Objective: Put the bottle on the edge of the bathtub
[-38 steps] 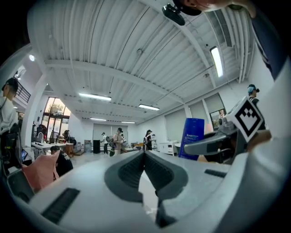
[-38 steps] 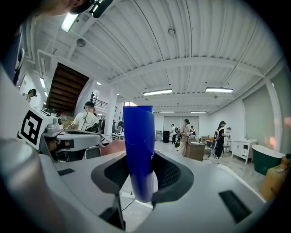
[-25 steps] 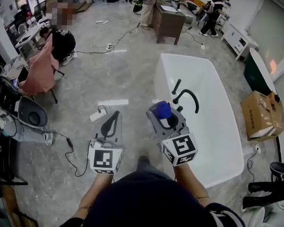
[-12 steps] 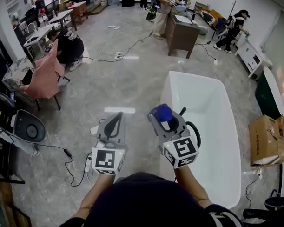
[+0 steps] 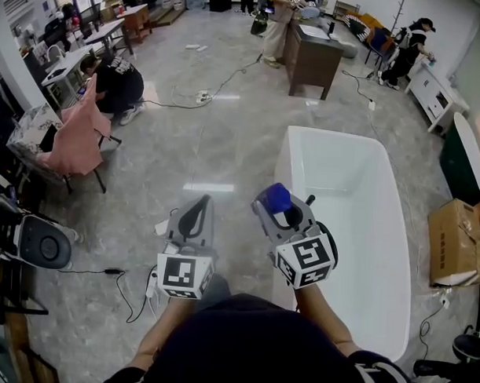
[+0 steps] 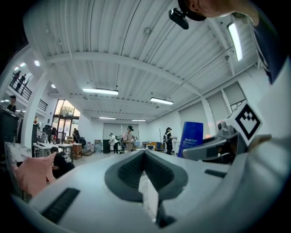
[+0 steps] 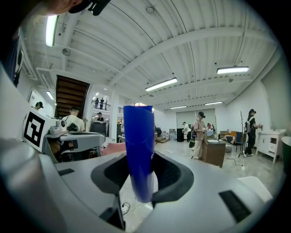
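Clamping blue bottle (image 5: 277,197), right gripper (image 5: 279,209) now over bathtub (image 5: 283,161) rim; left gripper (image 5: 198,204) jaws together, empty.

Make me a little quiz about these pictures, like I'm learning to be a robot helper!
1. Pick one: what is the right gripper holding?
A) a blue bottle
B) a sponge
C) nothing

2. True or false: the bottle already stands on the edge of the bathtub.

3. Fill in the gap: the left gripper has its fingers ____ (open or shut), with nothing between them.

Key:
1. A
2. False: it is held in the air, near the tub.
3. shut
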